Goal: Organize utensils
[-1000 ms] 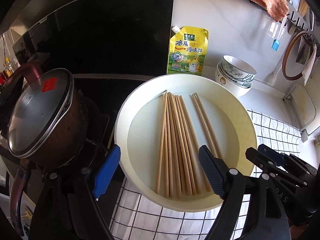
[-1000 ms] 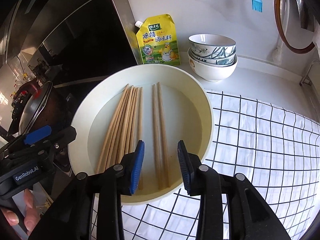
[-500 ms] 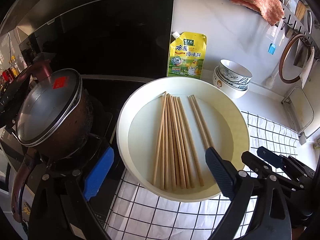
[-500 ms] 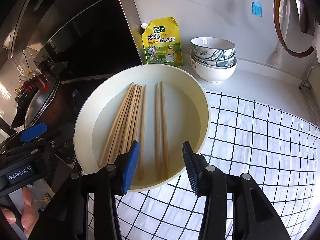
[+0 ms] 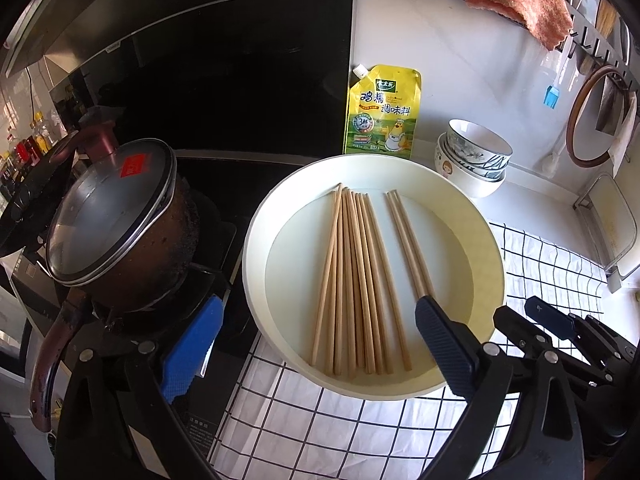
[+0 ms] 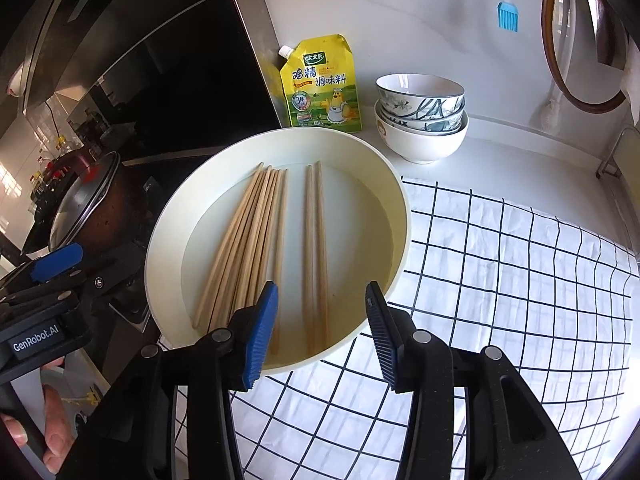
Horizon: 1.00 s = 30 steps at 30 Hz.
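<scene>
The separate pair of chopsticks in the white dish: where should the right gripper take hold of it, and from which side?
Grip the separate pair of chopsticks near its close ends, coming down from above over the low rim of the white dish. The pair lies flat, pointing away, apart from the larger bundle, so the right gripper, open and already roughly in line, can probably straddle both sticks across their width.

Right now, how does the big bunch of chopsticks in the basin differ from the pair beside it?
The big bunch holds many sticks fanned and overlapping; the pair is two, lying parallel. The bunch sits on the pot side, the pair on the cloth side. Both are plain wood, flat in the white basin.
</scene>
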{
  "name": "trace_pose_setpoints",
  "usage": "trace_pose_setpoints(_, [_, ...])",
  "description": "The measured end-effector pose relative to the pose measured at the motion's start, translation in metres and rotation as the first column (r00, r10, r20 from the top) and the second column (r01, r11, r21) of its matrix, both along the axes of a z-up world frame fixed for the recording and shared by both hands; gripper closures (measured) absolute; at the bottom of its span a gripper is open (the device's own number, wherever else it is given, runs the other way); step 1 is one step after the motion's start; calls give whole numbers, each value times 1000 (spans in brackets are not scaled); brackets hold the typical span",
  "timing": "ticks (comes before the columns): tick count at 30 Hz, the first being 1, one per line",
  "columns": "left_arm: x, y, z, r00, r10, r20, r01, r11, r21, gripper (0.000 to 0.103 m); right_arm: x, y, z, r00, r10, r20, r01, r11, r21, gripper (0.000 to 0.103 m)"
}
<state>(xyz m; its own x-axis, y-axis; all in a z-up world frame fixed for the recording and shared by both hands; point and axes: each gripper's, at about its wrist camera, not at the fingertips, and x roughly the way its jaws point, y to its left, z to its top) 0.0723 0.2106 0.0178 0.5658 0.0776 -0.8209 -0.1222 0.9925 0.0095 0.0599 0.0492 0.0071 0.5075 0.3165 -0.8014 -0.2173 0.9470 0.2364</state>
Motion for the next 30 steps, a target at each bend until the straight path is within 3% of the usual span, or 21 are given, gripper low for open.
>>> trace_pose_setpoints(30, [1,4,-4,999,29,-22,-29,1000,-4,7,-1,0,0,1000,7,6,-7,1000,-1,59])
